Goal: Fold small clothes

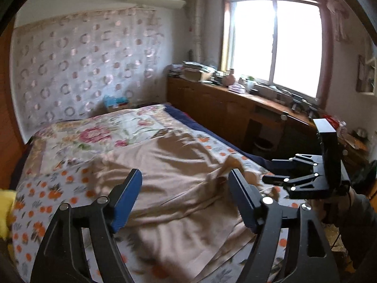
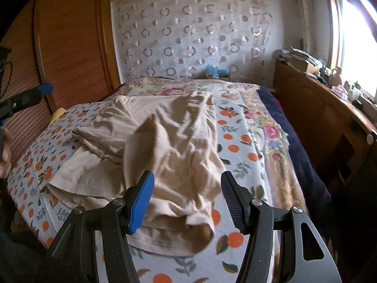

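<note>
Garment: a beige garment (image 2: 169, 146) is laid rumpled and partly folded on the orange-print sheet (image 2: 238, 141) of the bed (image 2: 294, 127).
Left gripper (image 1: 186, 198): fingers are held apart above the near cloth; nothing is gripped.
Right gripper (image 2: 187, 200): fingers are spread over the near hem; nothing is pressed.

Blown-out window (image 1: 273, 44) glare; motion blur; fisheye edges.

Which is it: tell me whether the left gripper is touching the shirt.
Apart. The left wrist view shows the left gripper open above the shirt, nothing between its pads.
</note>
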